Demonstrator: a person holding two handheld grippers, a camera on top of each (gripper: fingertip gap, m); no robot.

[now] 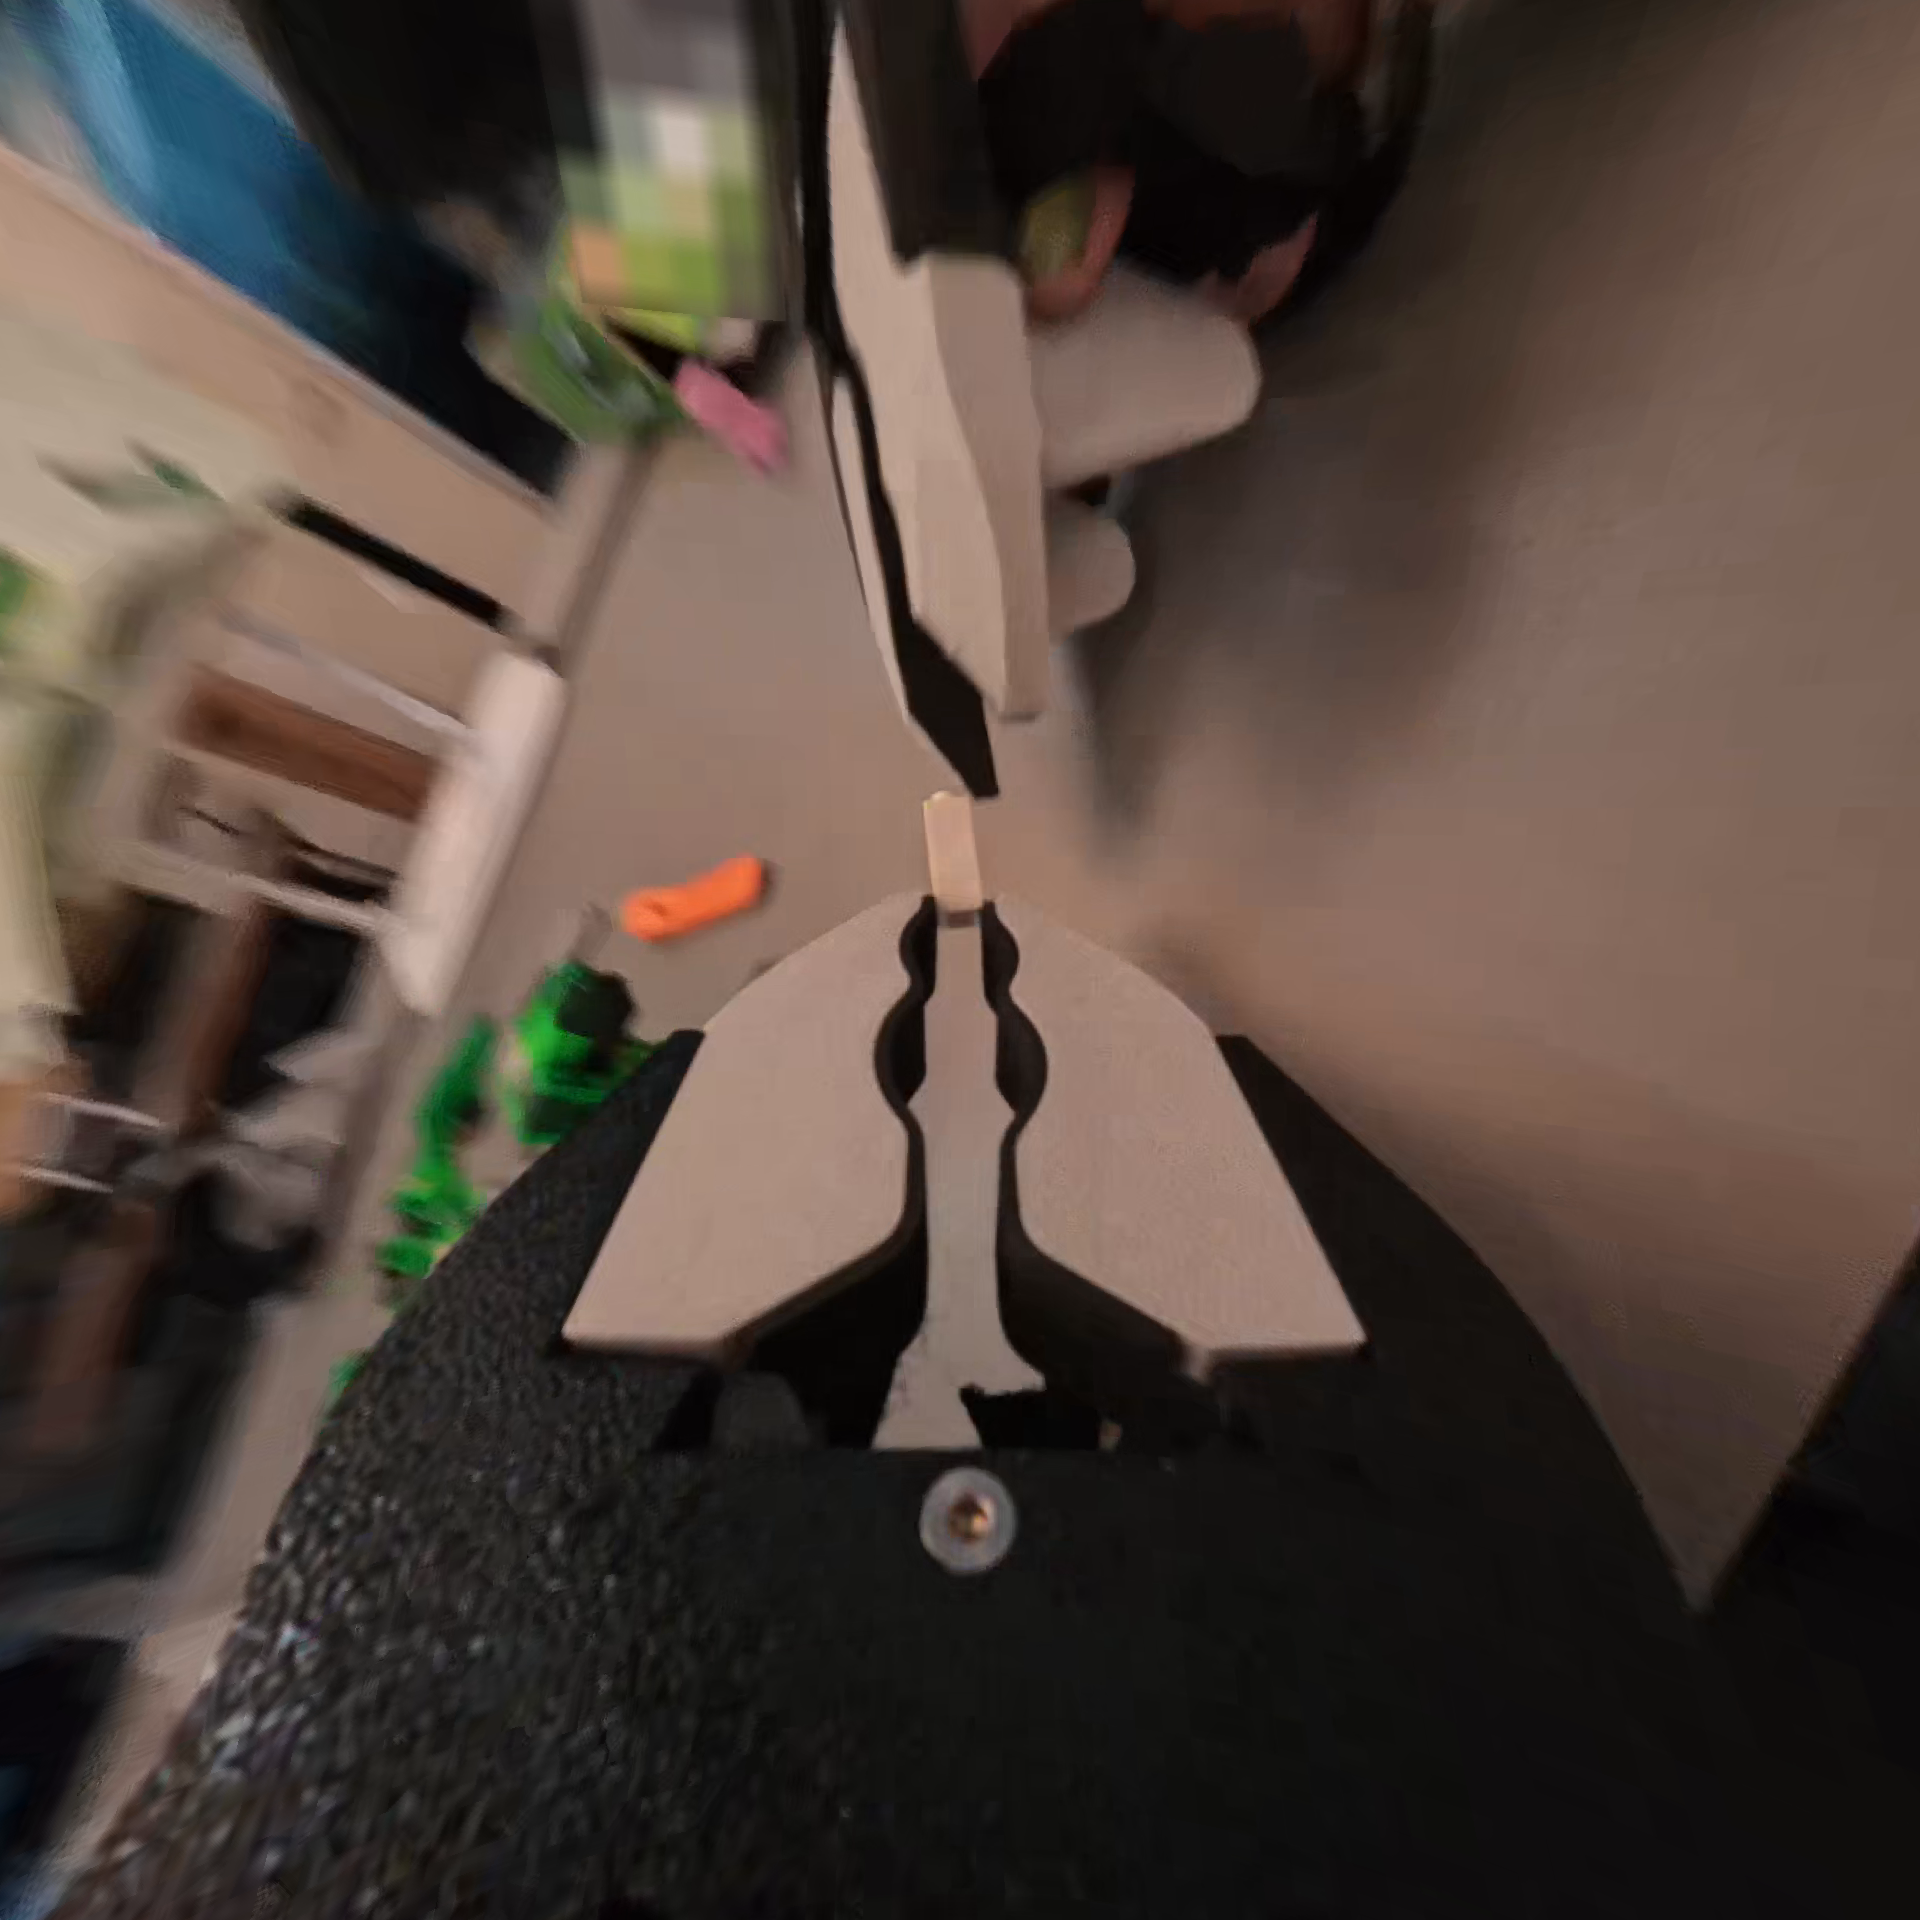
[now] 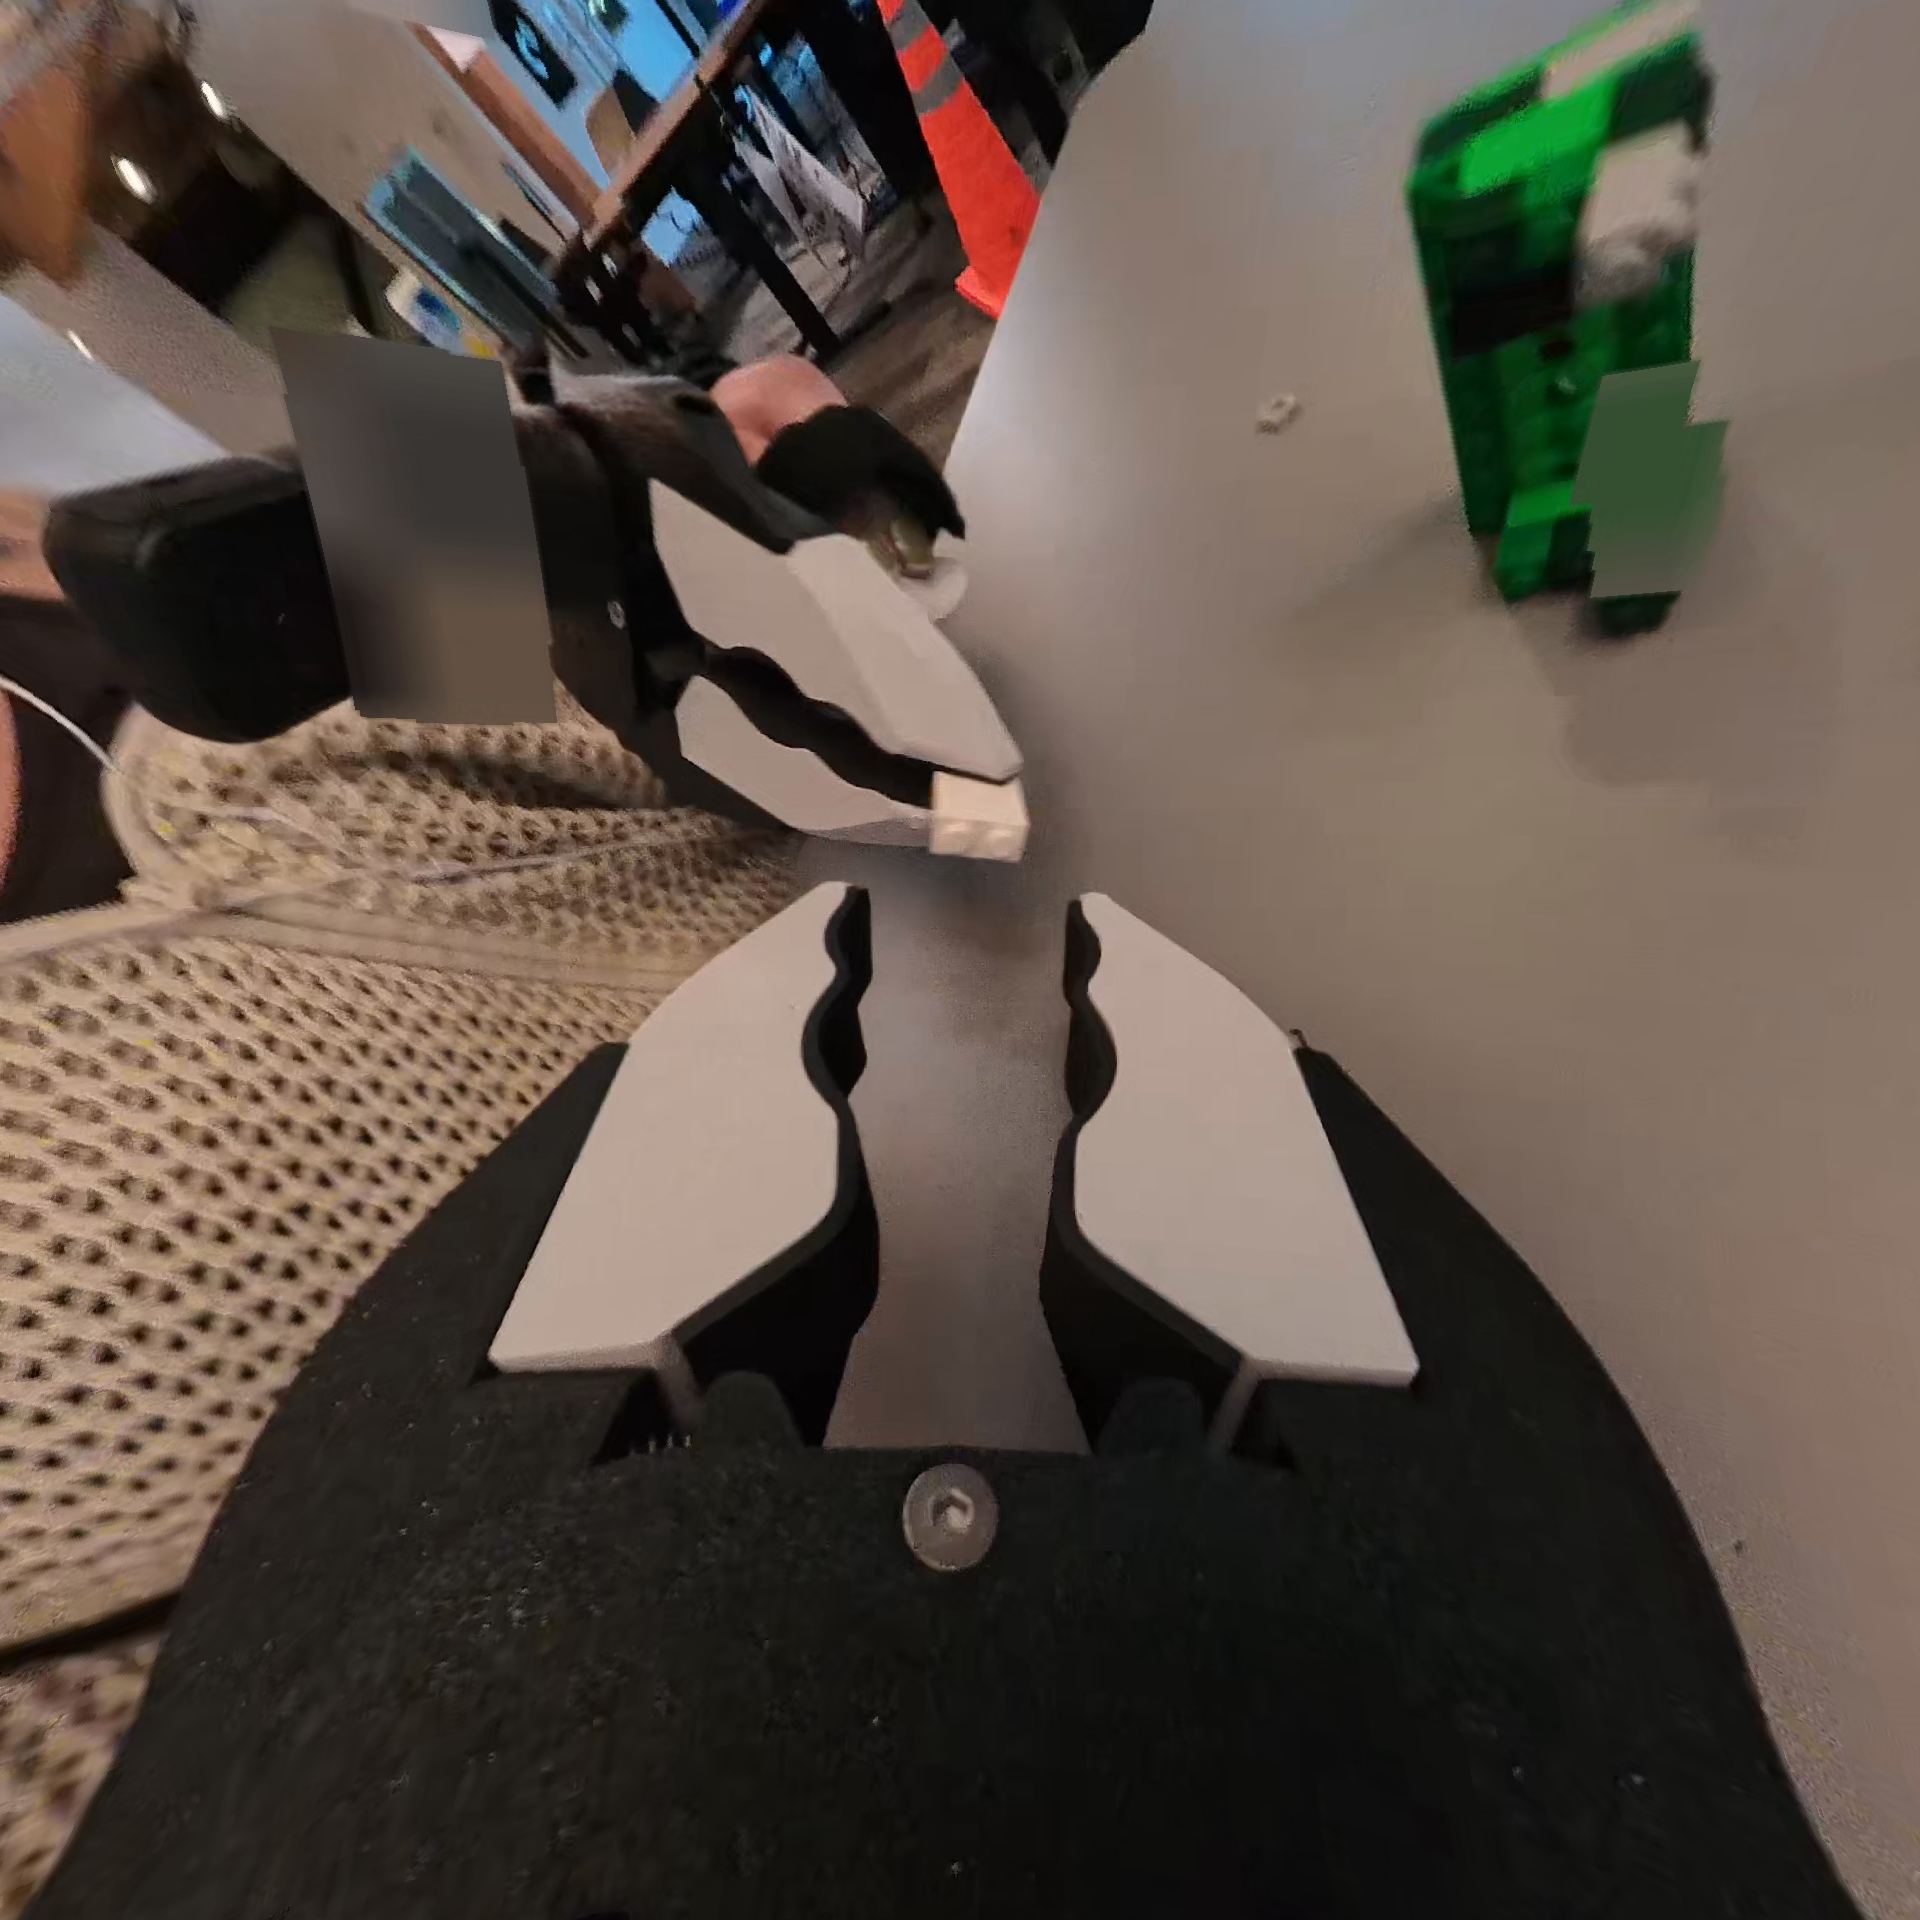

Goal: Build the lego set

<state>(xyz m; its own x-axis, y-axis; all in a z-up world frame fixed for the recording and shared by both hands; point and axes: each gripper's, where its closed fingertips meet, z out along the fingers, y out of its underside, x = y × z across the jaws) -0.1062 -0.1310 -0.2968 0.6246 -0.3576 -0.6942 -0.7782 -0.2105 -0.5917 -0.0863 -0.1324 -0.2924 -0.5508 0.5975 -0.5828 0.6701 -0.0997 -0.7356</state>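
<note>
White brick [image 1: 954,860] in left claw [image 1: 957,912]

orange cone [image 2: 961,156] | knit sweater [image 2: 260,1091] | grey table [image 2: 1455,935]

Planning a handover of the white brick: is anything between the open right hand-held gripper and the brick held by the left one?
Nothing visible. The white brick sticks out of the left hand-held gripper just ahead of the open right hand-held gripper; only bare grey table shows between them.
</note>
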